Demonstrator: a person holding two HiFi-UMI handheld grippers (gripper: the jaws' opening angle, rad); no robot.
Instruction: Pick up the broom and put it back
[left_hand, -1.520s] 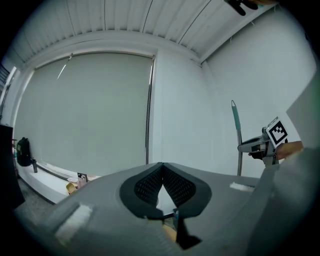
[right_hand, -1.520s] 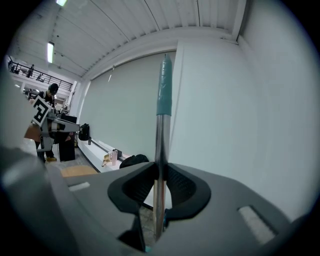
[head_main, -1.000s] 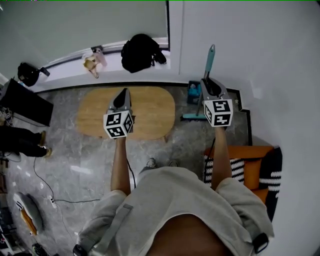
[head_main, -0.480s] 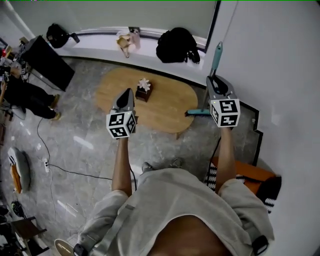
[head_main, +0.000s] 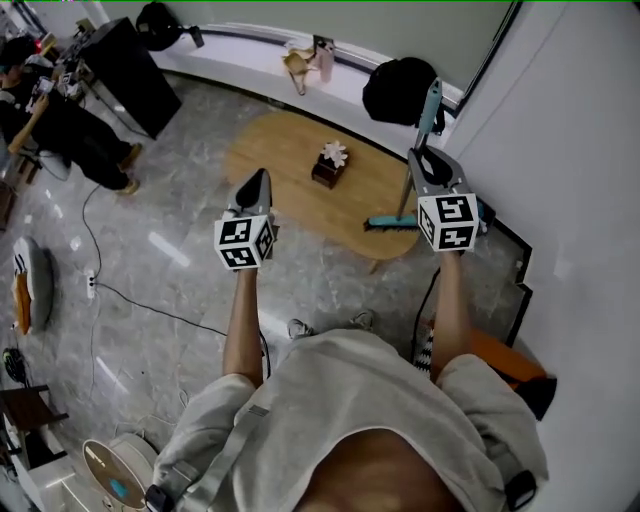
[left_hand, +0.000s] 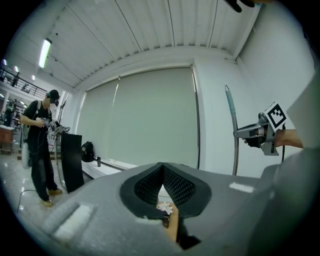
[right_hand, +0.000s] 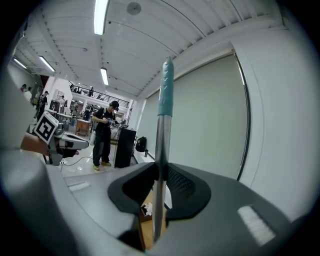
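Person holds a broom upright by the oval table's right end.
Right hand-held gripper clamps the handle; left hand-held gripper closed, apparently empty.

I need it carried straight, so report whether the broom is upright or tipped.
Upright: the broom pole stands vertical, clamped in the right tool, teal grip on top.

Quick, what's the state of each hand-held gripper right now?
Left hand-held gripper: closed, empty.
Right hand-held gripper: closed on the broom handle.
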